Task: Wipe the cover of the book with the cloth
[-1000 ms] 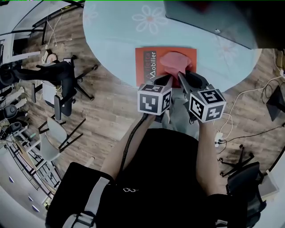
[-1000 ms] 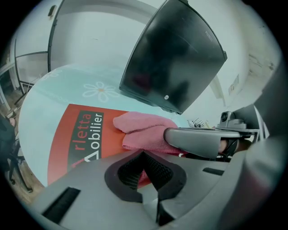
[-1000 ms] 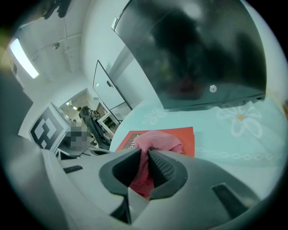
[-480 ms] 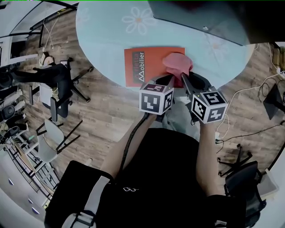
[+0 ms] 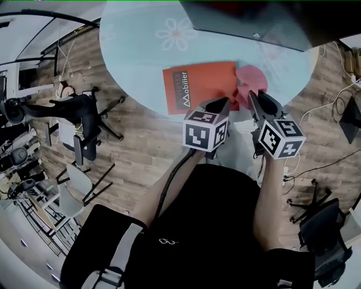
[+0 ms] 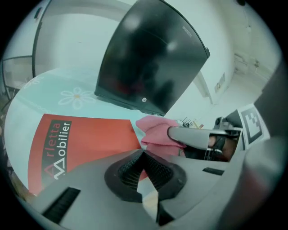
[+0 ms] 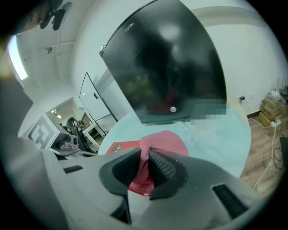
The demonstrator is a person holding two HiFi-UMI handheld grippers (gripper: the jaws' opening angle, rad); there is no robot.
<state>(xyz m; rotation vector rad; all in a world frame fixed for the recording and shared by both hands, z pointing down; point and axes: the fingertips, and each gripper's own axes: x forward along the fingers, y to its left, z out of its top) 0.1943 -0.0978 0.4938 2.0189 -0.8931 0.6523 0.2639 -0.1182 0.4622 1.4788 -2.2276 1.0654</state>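
Right gripper view shows the right gripper clamped on a fold of the pink cloth. The fold is pinched between the ribbed pads, and the rest is bunched in a rounded heap just ahead of them. In the left gripper view the left gripper is seen with its tips pressed together and nothing between them. It is held over the near right corner of the book; whether it bears down on the cover cannot be told.

A second ago the cloth was lying on the right half of the cover. Half a second ago it had been drawn to the right edge. Now, in the head view, the cloth is found mostly off the book and on the table, with only its left fringe touching the cover's right edge. The right gripper has been carried rightward with it, while the left gripper has been kept at the same corner. One sweep toward the right is therefore judged to be finished. The left part of the cover, by the lettering, is probably still to be wiped, so the cloth would have to be brought back over it.

The book is laid flat and closed near the table's front edge, slightly skewed. Its cover is plain orange-red and matte, with a darker band at the left end that carries white lettering. No marks or wet streaks can be made out on it. A dark panel stands beyond it.
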